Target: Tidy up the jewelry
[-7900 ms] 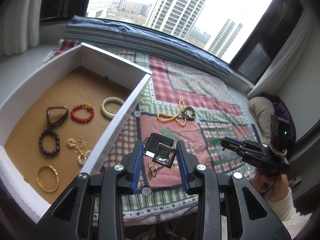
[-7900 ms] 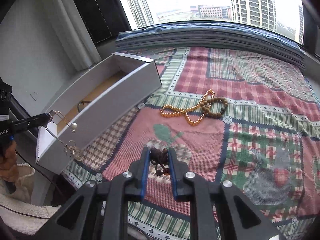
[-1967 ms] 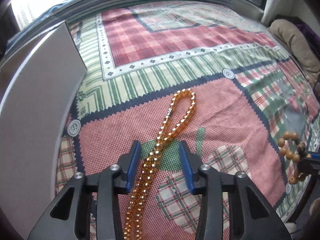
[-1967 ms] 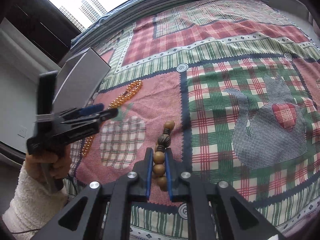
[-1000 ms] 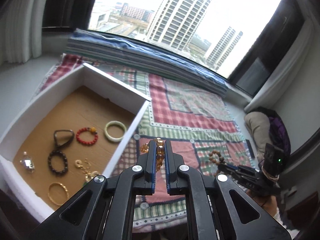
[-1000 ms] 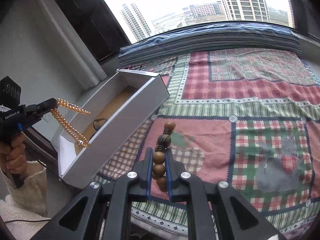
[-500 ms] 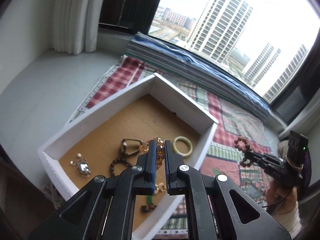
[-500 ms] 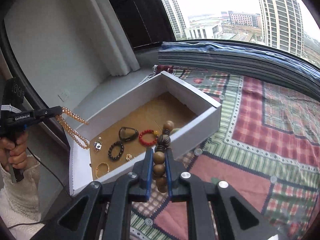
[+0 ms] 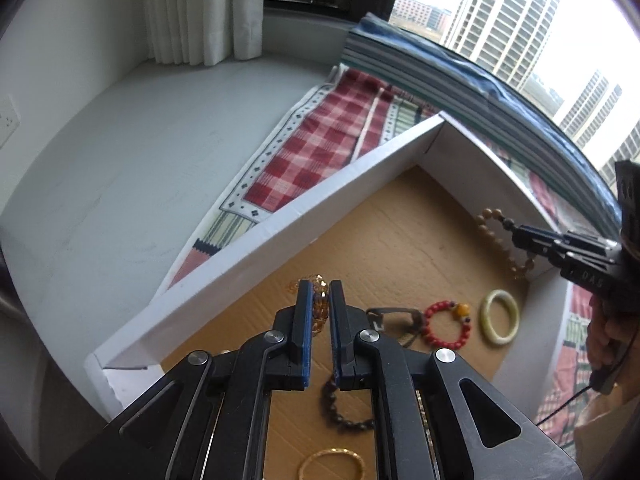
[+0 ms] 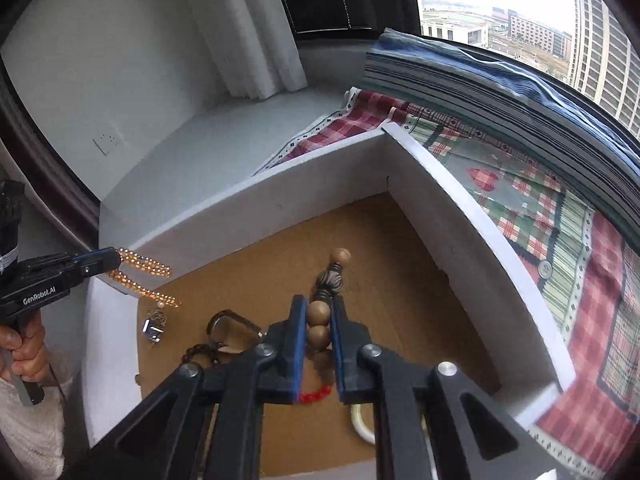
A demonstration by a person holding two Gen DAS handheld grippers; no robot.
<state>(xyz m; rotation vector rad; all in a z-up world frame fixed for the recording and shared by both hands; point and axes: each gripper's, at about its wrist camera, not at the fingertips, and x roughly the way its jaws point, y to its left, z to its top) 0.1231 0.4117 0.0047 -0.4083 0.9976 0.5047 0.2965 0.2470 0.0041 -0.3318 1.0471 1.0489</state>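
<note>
Left gripper (image 9: 319, 312) clamped the amber bead necklace (image 10: 144, 276); right gripper (image 10: 319, 330) clamped the brown wooden-bead bracelet (image 10: 320, 320). Careless release risked tangling pieces in the white cardboard-floored box (image 9: 280, 224).

Six bracelets (image 9: 447, 321), one box (image 9: 280, 224), two claws (image 9: 318, 292)

White lettering "GenRobot.AI" along side of left gripper (image 10: 100, 262) body, seen from right wrist view. Pale characters resembling "DAS" on side of right gripper (image 9: 516, 236) body, seen from left wrist view; reading uncertain. No other legible text.
</note>
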